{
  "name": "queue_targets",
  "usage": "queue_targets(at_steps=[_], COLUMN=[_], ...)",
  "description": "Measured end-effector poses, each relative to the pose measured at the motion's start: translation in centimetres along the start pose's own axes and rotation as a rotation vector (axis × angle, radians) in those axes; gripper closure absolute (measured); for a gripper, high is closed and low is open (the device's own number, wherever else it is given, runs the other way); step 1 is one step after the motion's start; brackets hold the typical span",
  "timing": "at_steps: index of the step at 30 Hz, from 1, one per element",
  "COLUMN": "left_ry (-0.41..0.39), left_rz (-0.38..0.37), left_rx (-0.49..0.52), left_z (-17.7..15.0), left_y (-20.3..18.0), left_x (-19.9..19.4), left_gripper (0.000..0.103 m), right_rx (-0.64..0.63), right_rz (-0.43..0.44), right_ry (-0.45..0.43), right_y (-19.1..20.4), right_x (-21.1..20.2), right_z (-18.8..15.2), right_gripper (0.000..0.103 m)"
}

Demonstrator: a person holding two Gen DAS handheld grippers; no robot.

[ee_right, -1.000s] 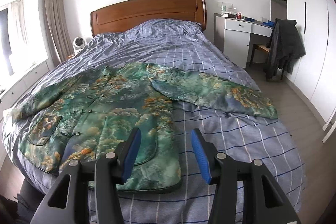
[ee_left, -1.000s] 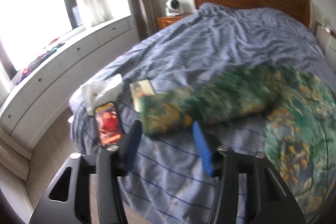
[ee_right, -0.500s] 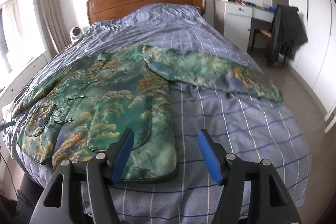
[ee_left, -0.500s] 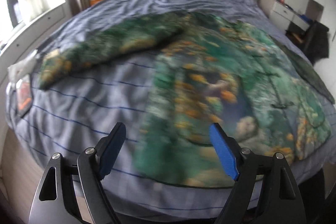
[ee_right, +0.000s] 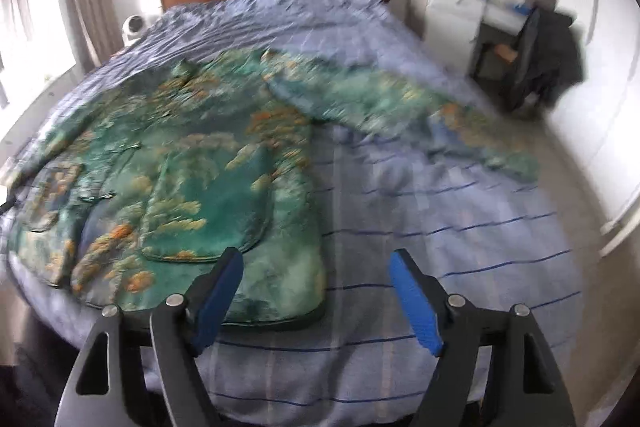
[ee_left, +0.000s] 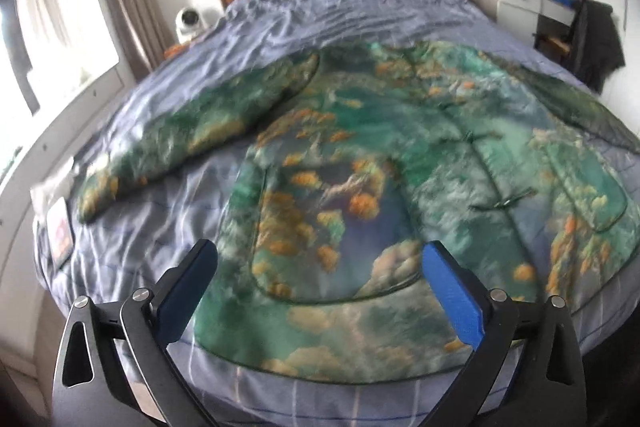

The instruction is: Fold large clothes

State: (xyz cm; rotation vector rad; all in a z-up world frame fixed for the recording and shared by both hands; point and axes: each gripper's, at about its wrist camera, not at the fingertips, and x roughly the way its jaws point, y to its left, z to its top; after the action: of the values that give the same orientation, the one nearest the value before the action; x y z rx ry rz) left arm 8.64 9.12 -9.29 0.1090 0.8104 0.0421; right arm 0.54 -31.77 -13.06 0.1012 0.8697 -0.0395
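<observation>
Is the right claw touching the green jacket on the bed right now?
Cannot tell. In the right wrist view the open right claw sits at the jacket's hem; its left finger overlaps the fabric, but blur hides any contact or gap.

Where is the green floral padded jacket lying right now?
The green floral padded jacket lies spread flat on the blue striped bedspread near the foot of the bed, sleeves out to both sides, just ahead of the left gripper.

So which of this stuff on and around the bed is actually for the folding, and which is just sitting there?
For the job: green patterned jacket, left gripper, right gripper.

Just lying about: phone, white cloth, small fan, dark coat on chair.
</observation>
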Motion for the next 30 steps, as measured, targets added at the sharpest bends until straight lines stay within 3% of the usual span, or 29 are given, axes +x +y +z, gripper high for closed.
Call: queue_targets(at_steps=[5, 7, 10, 13, 14, 15, 16, 17, 18, 20, 24, 30], left_ry=[0.092, 0.145, 0.199, 0.231, 0.239, 0.255, 0.258, 0.259, 0.267, 0.253, 0.228, 0.219], left_rz=[-0.022, -0.076, -0.177, -0.193, -0.187, -0.182, -0.177, -0.183, -0.203, -0.187, -0.156, -0.153], left_rx=[-0.198, -0.256, -0.278, -0.249, -0.239, -0.218, -0.203, -0.192, -0.174, -0.126, -0.039, -0.007], left_z=[-2.0, -3.1, -4.3, -4.8, -4.9, -5.0, -5.0, -5.1, -5.1, -5.0, -5.0, -5.8], left_y=[7.0, 9.7, 10.9, 10.4, 10.1, 9.6, 9.2, 9.0, 8.6, 7.7, 6.3, 6.5], left_x=[2.7, 4.3, 6.0, 7.2, 7.4, 7.8, 8.0, 8.1, 8.2, 7.7, 6.4, 3.9], left_gripper=[0.001, 0.001, 0.001, 0.001, 0.002, 0.002, 0.012, 0.038, 0.050, 0.083, 0.088, 0.089], right_rx=[0.082, 0.093, 0.093, 0.093, 0.080, 0.056, 0.036, 0.017, 0.012, -0.008, -0.123, -0.124], right_rz=[0.187, 0.247, 0.324, 0.397, 0.409, 0.407, 0.396, 0.372, 0.352, 0.335, 0.285, 0.289], right_ry=[0.112, 0.147, 0.180, 0.229, 0.237, 0.244, 0.251, 0.248, 0.232, 0.214, 0.175, 0.165], right_y=[-2.5, -2.9, -2.6, -2.0, -1.7, -1.2, -0.9, -0.5, -0.3, 0.0, 1.8, 2.1], right_x=[4.8, 6.4, 8.3, 10.0, 10.1, 10.2, 10.2, 10.0, 9.6, 8.8, 6.5, 3.6], right_z=[0.1, 0.0, -0.1, 0.0, 0.0, 0.1, 0.3, 0.4, 0.6, 0.7, 0.4, -0.8], right_gripper=[0.026, 0.026, 0.026, 0.026, 0.029, 0.048, 0.064, 0.081, 0.087, 0.090, 0.092, 0.092])
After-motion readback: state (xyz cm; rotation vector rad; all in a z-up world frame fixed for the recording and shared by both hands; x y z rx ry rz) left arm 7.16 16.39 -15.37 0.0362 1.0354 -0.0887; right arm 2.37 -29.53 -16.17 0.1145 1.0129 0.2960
